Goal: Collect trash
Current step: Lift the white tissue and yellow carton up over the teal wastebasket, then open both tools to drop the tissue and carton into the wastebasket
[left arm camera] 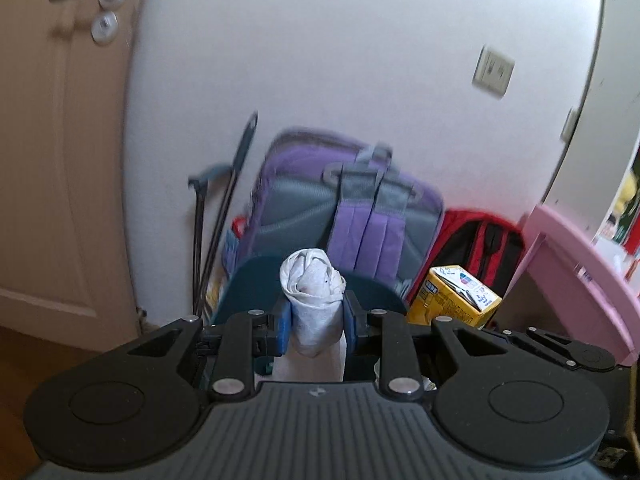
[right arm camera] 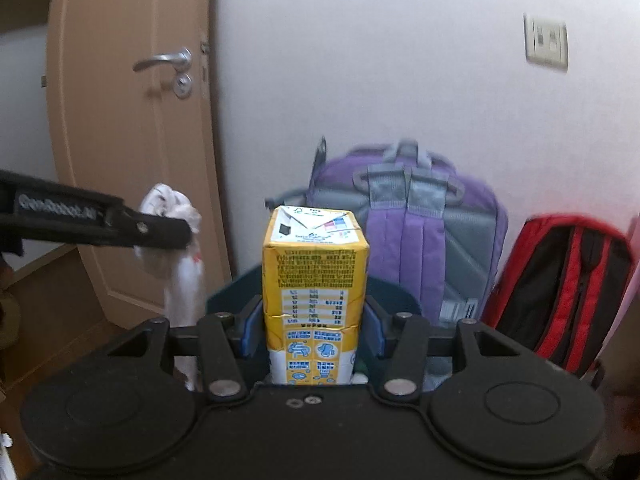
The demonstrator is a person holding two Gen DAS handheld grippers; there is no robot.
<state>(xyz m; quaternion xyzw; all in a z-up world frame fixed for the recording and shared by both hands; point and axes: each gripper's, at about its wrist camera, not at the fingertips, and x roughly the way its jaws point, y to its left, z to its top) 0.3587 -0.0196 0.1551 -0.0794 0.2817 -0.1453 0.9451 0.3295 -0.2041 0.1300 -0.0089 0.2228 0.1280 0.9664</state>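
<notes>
We saw the left gripper (left arm camera: 316, 322) clamped on a crumpled white paper wad (left arm camera: 313, 292) and the right gripper (right arm camera: 312, 326) clamped on a yellow drink carton (right arm camera: 314, 280), both above a dark teal bin (right arm camera: 394, 298).

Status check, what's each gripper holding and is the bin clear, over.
Left gripper shut on crumpled tissue. Right gripper shut on yellow carton. Dark bin just beyond both. Nothing seen in the way.
</notes>
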